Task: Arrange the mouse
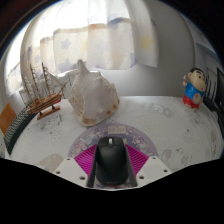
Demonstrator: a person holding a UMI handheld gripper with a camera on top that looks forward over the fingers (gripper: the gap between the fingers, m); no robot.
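Mouse (110,160), black, sits between your jaws, lengthwise along them, with the magenta pads (82,156) close on either side of it. The pads seem to touch its flanks, but you cannot tell for sure whether they press on it or whether it simply rests on the worktop (150,125), so whether it is gripped stays unclear. The worktop is white with a faint speckled pattern just ahead of the mouse. Beyond the mouse, a little to your left, stands a large pale shell (90,95), upright on the worktop. Further left is a wooden ship model (42,90) with masts and rigging, near the shell but apart from it. Well off to your right stands a small toy figure (192,88) in red, blue and yellow. Behind all of these hangs a light curtain (115,35).
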